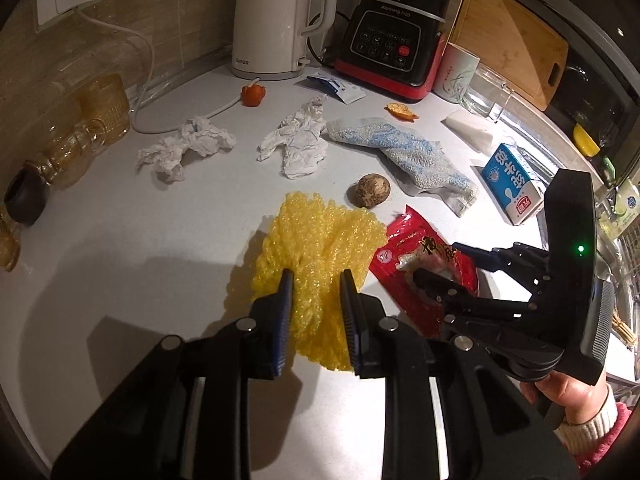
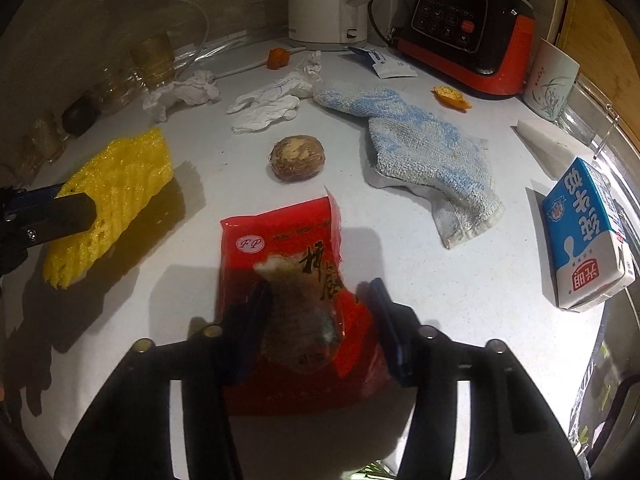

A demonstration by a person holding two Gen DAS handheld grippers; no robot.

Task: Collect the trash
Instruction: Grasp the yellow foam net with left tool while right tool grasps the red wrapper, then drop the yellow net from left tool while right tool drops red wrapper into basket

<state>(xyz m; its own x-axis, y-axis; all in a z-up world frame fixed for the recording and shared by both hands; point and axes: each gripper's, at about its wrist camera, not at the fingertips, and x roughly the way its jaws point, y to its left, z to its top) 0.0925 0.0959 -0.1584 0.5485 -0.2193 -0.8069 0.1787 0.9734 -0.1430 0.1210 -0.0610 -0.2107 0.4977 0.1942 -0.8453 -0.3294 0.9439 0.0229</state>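
Note:
A yellow foam net [image 1: 320, 248] lies on the white counter [image 1: 120, 264]; my left gripper [image 1: 317, 280] has its fingers on both sides of it, closed against it. The net also shows in the right wrist view [image 2: 120, 192]. A red snack wrapper [image 2: 296, 280] lies between the fingers of my right gripper [image 2: 318, 292], which stands open around it; the wrapper also shows in the left wrist view [image 1: 420, 264]. Two crumpled tissues [image 1: 188, 144] [image 1: 300, 140], a brown round husk [image 1: 368, 190], orange peel [image 1: 400, 111] and a milk carton [image 1: 512, 184] lie further back.
A blue-white cloth [image 1: 412, 156], a white kettle [image 1: 276, 20], a red-black blender base [image 1: 396, 40], a cup [image 1: 458, 74], a white sponge block [image 1: 474, 130], small sachets [image 1: 338, 88] and amber glass jars [image 1: 92, 120] stand around the counter's back and sides.

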